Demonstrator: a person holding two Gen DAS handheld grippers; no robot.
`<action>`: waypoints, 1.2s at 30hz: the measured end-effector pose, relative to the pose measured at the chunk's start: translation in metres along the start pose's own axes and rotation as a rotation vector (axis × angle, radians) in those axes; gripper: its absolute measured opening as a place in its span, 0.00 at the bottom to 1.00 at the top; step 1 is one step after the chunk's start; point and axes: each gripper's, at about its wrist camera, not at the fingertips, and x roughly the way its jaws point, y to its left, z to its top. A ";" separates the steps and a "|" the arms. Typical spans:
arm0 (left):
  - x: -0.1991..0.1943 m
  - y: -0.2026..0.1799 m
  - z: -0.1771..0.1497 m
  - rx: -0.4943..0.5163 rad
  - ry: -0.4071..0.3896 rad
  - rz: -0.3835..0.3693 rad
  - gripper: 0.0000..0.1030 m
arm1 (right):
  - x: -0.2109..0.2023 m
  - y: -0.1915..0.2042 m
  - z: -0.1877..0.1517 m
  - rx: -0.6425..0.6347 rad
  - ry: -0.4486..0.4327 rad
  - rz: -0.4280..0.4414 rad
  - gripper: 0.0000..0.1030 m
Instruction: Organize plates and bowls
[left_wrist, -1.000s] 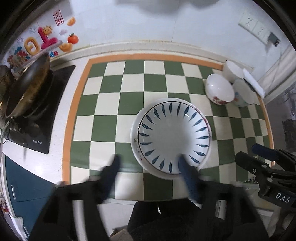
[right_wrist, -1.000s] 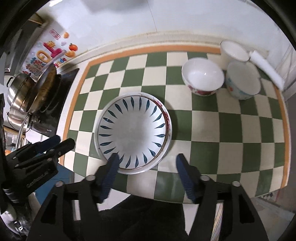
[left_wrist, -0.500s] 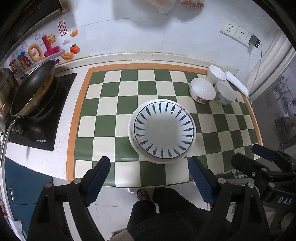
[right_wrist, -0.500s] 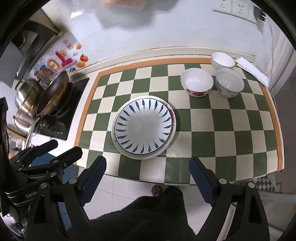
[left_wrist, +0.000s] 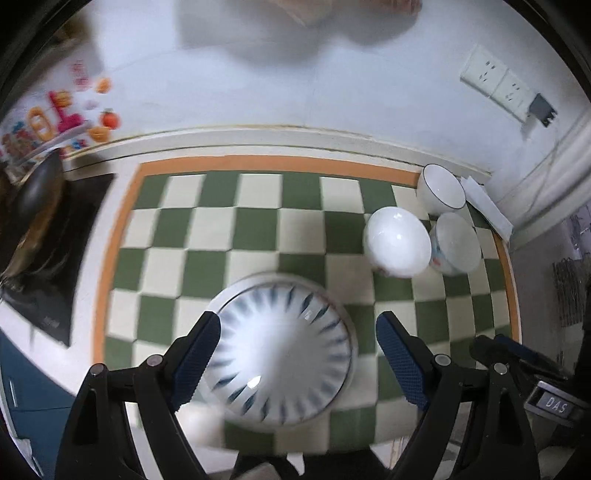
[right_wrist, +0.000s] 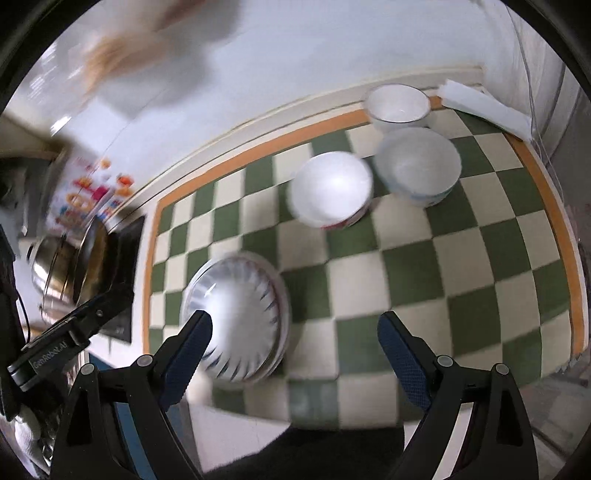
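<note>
A white plate with blue leaf marks (left_wrist: 282, 350) sits stacked on another plate near the front of the green checked mat (left_wrist: 258, 229); it also shows in the right wrist view (right_wrist: 236, 317). Three white bowls stand at the back right: one with a red pattern (left_wrist: 397, 245) (right_wrist: 330, 188), one with a blue pattern (left_wrist: 456, 242) (right_wrist: 419, 168), one dark-rimmed (left_wrist: 441, 186) (right_wrist: 397, 103). My left gripper (left_wrist: 297, 338) is open above the plate. My right gripper (right_wrist: 293, 338) is open and empty, right of the plate.
A wok (left_wrist: 35, 192) sits on a black cooktop (left_wrist: 62, 258) at the left, with a steel pot (right_wrist: 51, 273) beside it. A folded white cloth (left_wrist: 485, 206) lies at the back right by the wall. The counter's front edge is close below the plates.
Both grippers rose away from the counter, then came back down and forward. The left is over the plate again; the right has swung toward the bowls. Both stay open.
</note>
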 end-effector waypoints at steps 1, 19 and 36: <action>0.014 -0.007 0.011 0.004 0.021 -0.005 0.84 | 0.010 -0.010 0.012 0.016 0.009 0.000 0.90; 0.202 -0.082 0.108 0.058 0.324 -0.086 0.30 | 0.160 -0.092 0.117 0.172 0.192 0.035 0.33; 0.188 -0.098 0.088 0.126 0.310 -0.079 0.17 | 0.174 -0.080 0.119 0.091 0.216 0.009 0.15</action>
